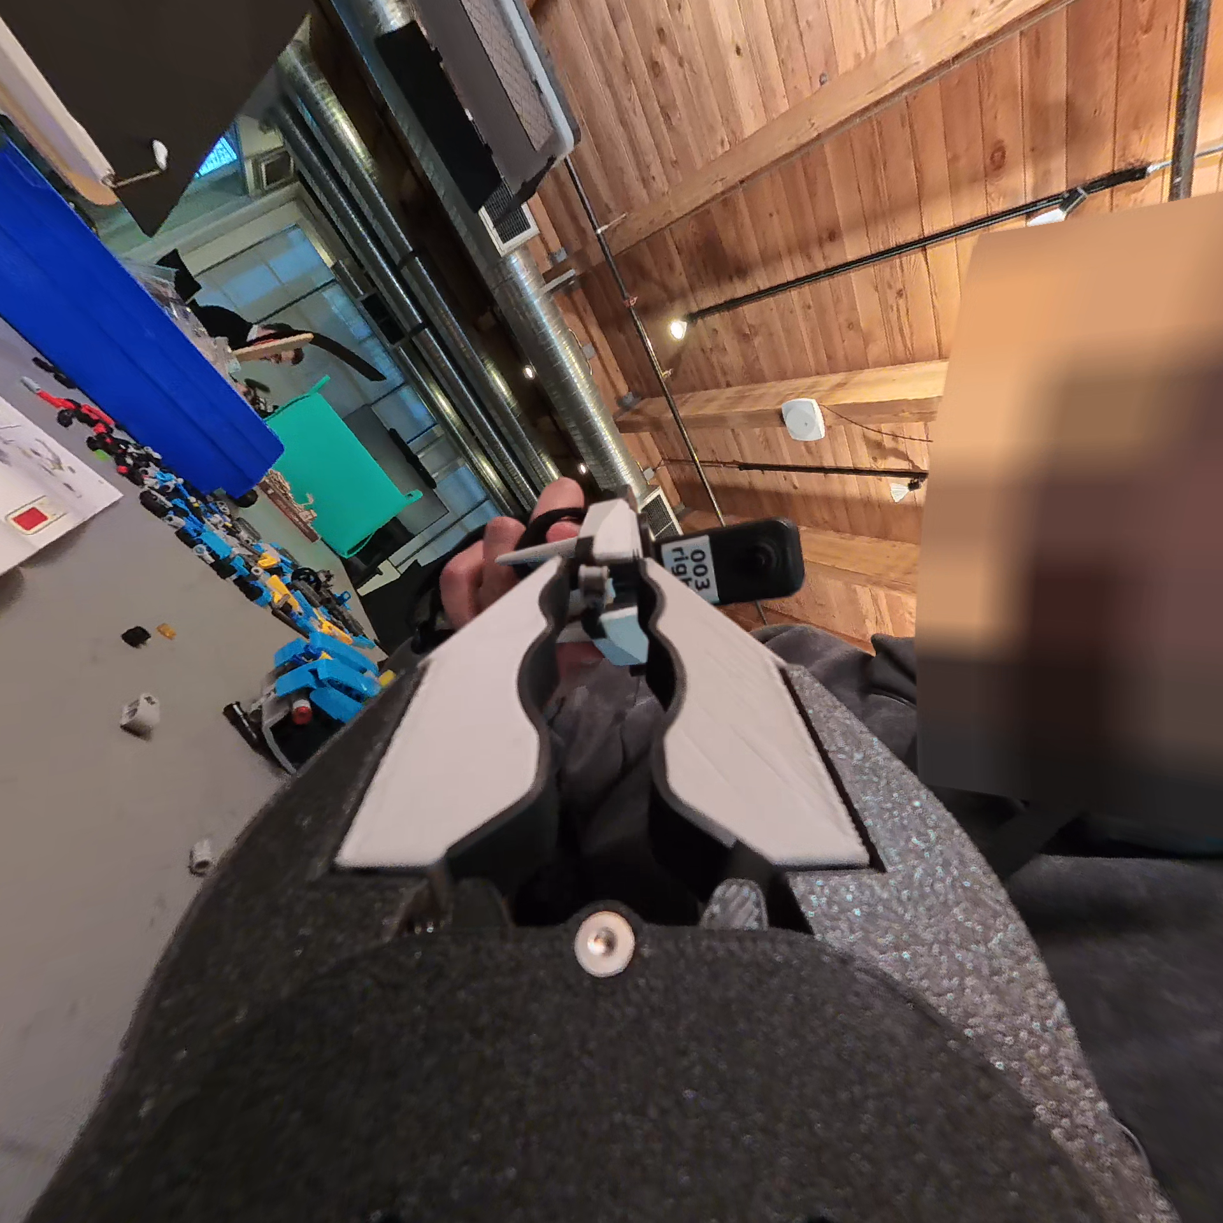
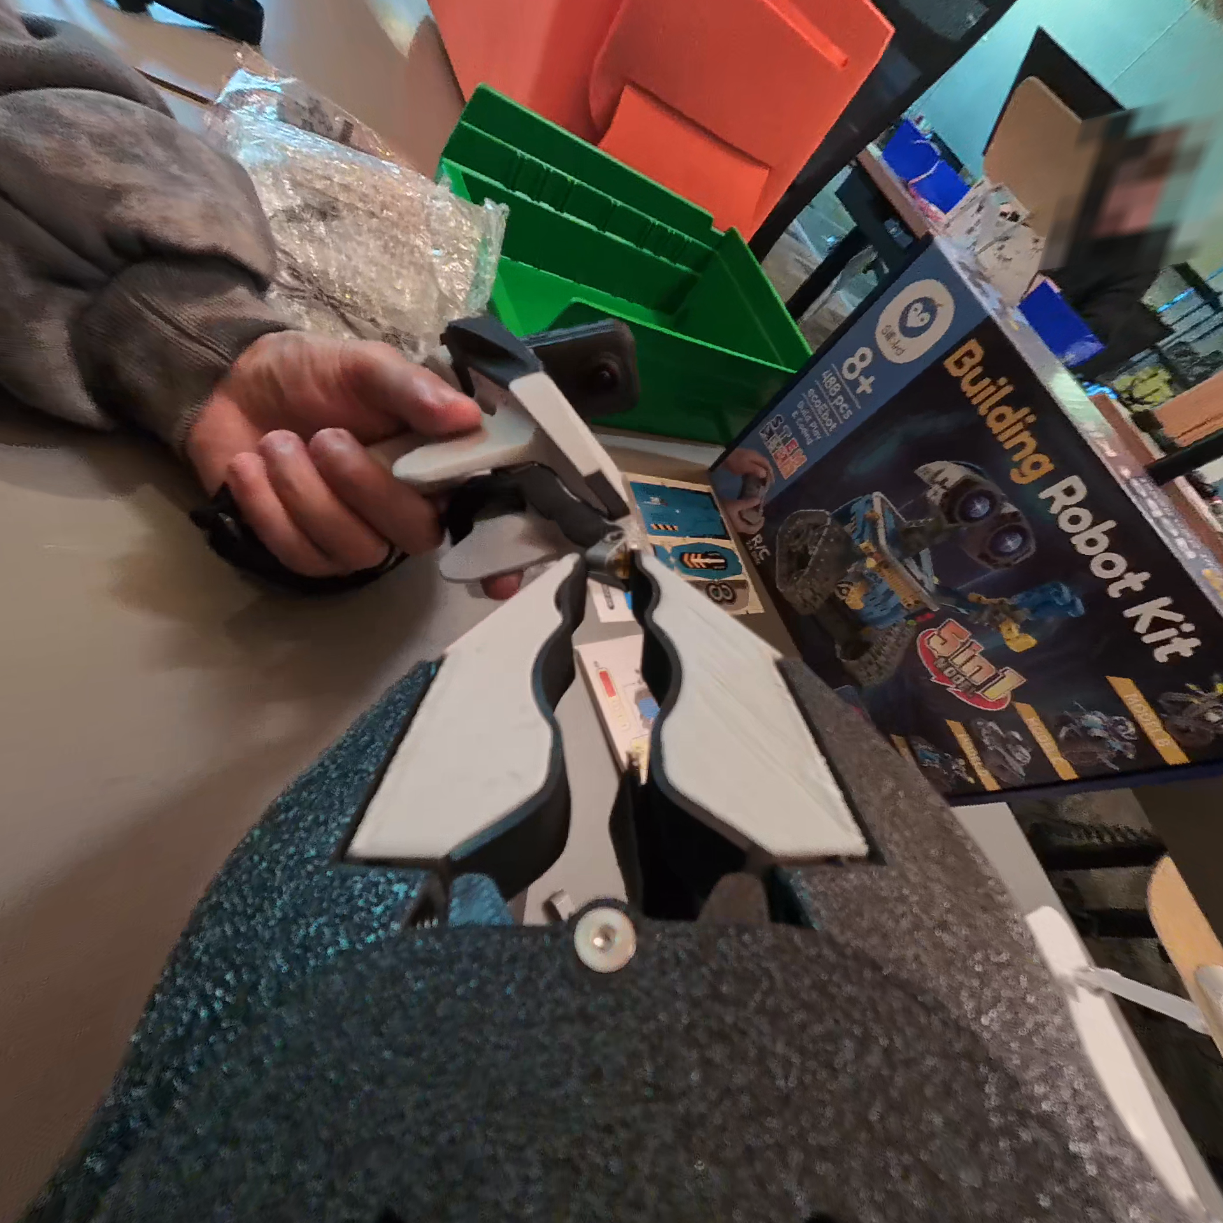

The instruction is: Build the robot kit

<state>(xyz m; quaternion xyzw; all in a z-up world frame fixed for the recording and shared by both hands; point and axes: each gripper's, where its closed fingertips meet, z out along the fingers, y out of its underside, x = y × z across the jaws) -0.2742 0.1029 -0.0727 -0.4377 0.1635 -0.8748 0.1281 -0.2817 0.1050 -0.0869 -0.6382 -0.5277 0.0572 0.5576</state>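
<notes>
Left wrist view: the left gripper point(image 1: 591, 577) has its tips closed on a small grey part point(image 1: 593, 586), which the right gripper point(image 1: 612, 529) meets from beyond. To its left, loose blue building pieces point(image 1: 311, 595) lie on the grey table point(image 1: 99, 662) beside a blue bin point(image 1: 119, 357).

Right wrist view: the right gripper point(image 2: 605, 566) is closed on the same small part point(image 2: 612, 562), tip to tip with the left gripper point(image 2: 612, 523). A green bin point(image 2: 635, 298) stands beyond; a kit box point(image 2: 993, 562) leans to the right.
</notes>
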